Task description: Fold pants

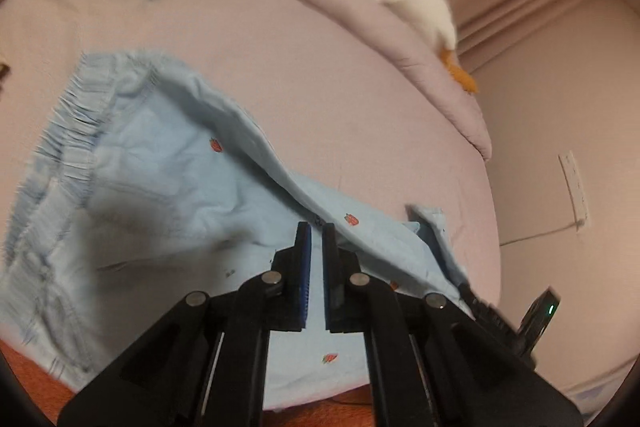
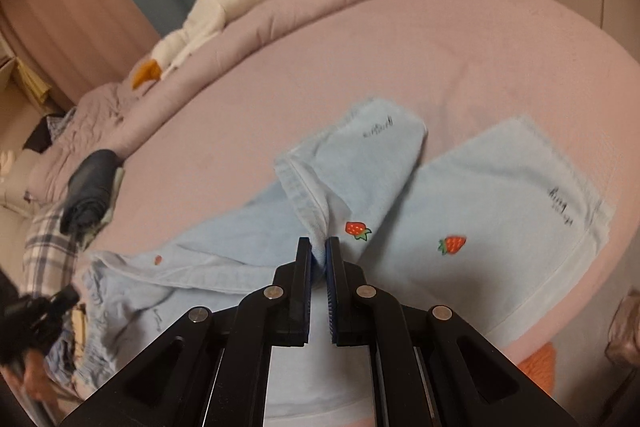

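We have the light-blue strawberry-print pants lying on the pink bed sheet, and the fold is only getting started. In the left wrist view the elastic waistband sits toward nine o'clock, and a long edge of fabric runs up off the sheet as a ridge from there down to five o'clock. Our left gripper has its jaws nearly closed, only a thin slit between the pads, right at that raised edge; they seem to pinch the fabric, though blur keeps us from being sure.

In the right wrist view, our right gripper has its jaws clamped almost together on a bunched seam of the pants. One leg is twisted and points to twelve o'clock; the other lies flat toward two o'clock.

We judge that nothing is folded yet: the legs are still splayed apart, not stacked. Left to do: bring one leg over the other, smooth it, then fold lengthwise toward the waistband. A folded dark garment and a white goose plush lie well clear at nine to eleven o'clock.
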`<state>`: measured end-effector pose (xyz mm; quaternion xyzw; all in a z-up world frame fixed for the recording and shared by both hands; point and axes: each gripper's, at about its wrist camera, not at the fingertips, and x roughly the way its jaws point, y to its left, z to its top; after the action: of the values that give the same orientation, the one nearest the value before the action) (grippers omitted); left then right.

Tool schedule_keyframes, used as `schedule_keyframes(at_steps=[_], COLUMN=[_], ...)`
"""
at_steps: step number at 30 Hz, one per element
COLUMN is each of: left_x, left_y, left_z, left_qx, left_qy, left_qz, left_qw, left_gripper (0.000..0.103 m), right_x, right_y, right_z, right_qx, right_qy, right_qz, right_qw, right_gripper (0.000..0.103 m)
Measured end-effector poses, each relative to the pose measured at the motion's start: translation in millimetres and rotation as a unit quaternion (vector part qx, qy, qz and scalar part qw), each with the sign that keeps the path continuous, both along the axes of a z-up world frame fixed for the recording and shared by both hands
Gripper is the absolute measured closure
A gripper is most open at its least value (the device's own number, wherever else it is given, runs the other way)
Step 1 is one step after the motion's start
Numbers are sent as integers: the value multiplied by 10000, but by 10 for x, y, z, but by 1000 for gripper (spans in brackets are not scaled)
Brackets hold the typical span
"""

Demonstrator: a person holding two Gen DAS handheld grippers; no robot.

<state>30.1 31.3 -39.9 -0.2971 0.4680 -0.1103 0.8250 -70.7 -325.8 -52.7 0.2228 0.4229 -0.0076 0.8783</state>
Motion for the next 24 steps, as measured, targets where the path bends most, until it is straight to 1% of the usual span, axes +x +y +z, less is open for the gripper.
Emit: schedule_keyframes(at_steps=[2, 3, 4, 5, 6, 7, 8, 9, 10, 12, 14, 15, 16, 17, 19, 20, 22, 23, 24], left_x=[-73, -73, -64, -12, 47, 123, 204, 307, 412, 735, 940, 1018, 1088, 1128, 1061, 989, 735, 620, 431], left_y=[27, 64, 88, 107, 130, 143, 156, 155, 149, 100, 117, 129, 135, 134, 126, 117, 119, 141, 135], left_z=[-11, -48, -99, -155, -204, -235, -249, -277, -310, -390, -539, -619, -714, -753, -801, -774, -560, -452, -276], left_qx=[120, 120, 106, 72, 13, -27, -52, -85, -121, -51, 142, 123, 13, 0, 204, 229, 226, 241, 245], left_qy=[36, 108, 216, 373, 468, 461, 466, 488, 499, 597, 879, 986, 1021, 1017, 1120, 1094, 760, 627, 393], left_qz=[104, 165, 247, 349, 435, 501, 573, 660, 704, 752, 838, 892, 869, 806, 849, 808, 636, 563, 431], left_qw=[9999, 9997, 9994, 9987, 9980, 9977, 9973, 9966, 9962, 9954, 9925, 9910, 9910, 9915, 9899, 9904, 9948, 9962, 9980], left_gripper=[101, 101, 98, 91, 79, 71, 56, 47, 46, 47, 52, 68, 79, 94, 97, 98, 98, 98, 98], right_x=[-15, -32, -34, -36, -40, -9, -17, -18, -19, -24, -13, -14, -10, -4, 17, 27, 34, 20, -25], right_y=[19, 33, 47, 56, 58, 106, 99, 93, 91, 61, 51, 47, 45, 42, 43, 41, 31, 26, 8], right_z=[27, 20, 2, -20, -70, -104, -147, -191, -234, -297, -354, -359, -367, -376, -378, -371, -307, -224, -156], right_qx=[-73, -128, -165, -188, -176, -158, -138, -112, -68, 10, 74, 89, 107, 116, 163, 154, 25, -17, 0], right_qy=[-12, -5, 16, 46, 114, 167, 212, 264, 317, 399, 457, 457, 453, 454, 464, 462, 437, 391, 278], right_qz=[21, 24, 18, 5, -13, -17, -11, -19, -28, -52, -77, -75, -70, -68, -44, -32, -64, -85, -83], right_qw=[10000, 9999, 9999, 9998, 9998, 9997, 9997, 9996, 9995, 9992, 9989, 9989, 9989, 9989, 9988, 9988, 9990, 9992, 9996], right_gripper=[97, 97, 97, 97, 97, 97, 97, 97, 97, 97, 97, 97, 97, 97, 97, 97, 97, 97, 97])
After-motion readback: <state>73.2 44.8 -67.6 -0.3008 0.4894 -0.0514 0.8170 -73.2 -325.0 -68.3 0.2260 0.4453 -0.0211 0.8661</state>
